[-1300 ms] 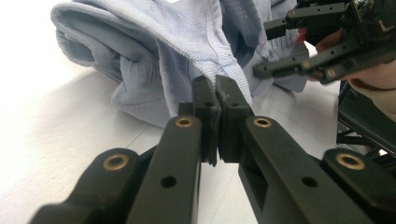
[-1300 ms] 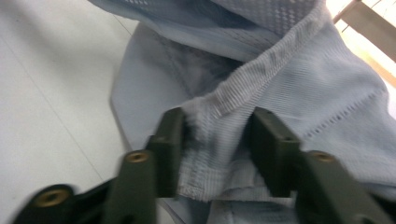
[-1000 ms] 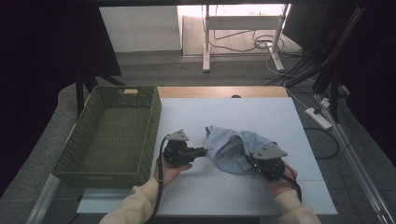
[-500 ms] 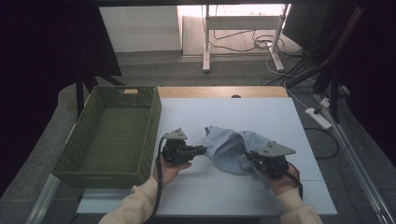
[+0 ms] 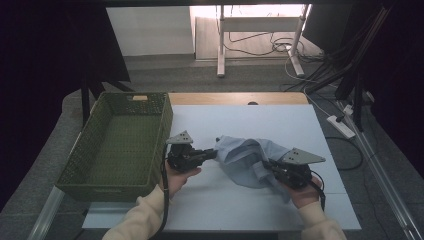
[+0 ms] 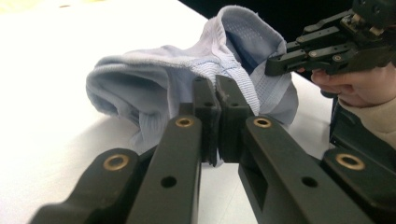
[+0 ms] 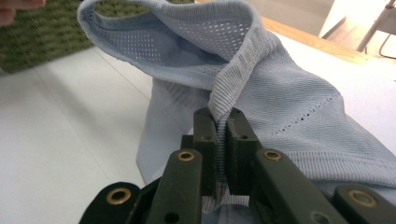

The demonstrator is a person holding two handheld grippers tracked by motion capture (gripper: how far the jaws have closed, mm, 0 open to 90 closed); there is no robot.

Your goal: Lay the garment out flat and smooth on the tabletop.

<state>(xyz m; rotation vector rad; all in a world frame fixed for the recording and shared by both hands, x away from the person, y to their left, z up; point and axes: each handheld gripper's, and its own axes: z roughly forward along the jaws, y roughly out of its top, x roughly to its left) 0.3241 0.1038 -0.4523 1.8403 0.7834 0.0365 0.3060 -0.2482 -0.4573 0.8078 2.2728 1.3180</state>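
A crumpled pale blue knitted garment (image 5: 250,159) with ribbed hems and mesh panels lies on the white worktop (image 5: 250,120), a little toward the near edge and slightly toward the right edge. Both tools have hold of it.

The left gripper (image 5: 214,152) reaches in level from the garment's left side, held in the person's left hand (image 5: 176,176). In the left gripper view its jaws are closed tight on a ribbed edge of the cloth (image 6: 187,84), which bunches up just beyond the pads (image 6: 205,100).

The right gripper (image 5: 266,164) comes in from the garment's right side, near the front edge of the worktop, carried by the right hand (image 5: 303,192), with a grey three-cornered plate (image 5: 300,157) on top. In the right gripper view its jaws are clamped on a ribbed band of the fabric (image 7: 261,70), which rises from between the pads (image 7: 206,126) and arches over into an open loop.

In the left gripper view, the right gripper (image 6: 275,65) shows at the far side of the garment, touching its edge.

A dark green woven plastic basket (image 5: 75,165) stands along the worktop's left edge, overhanging it, apart from the garment, with the left gripper between the two. Its side (image 7: 42,37) appears behind the cloth in the right gripper view.
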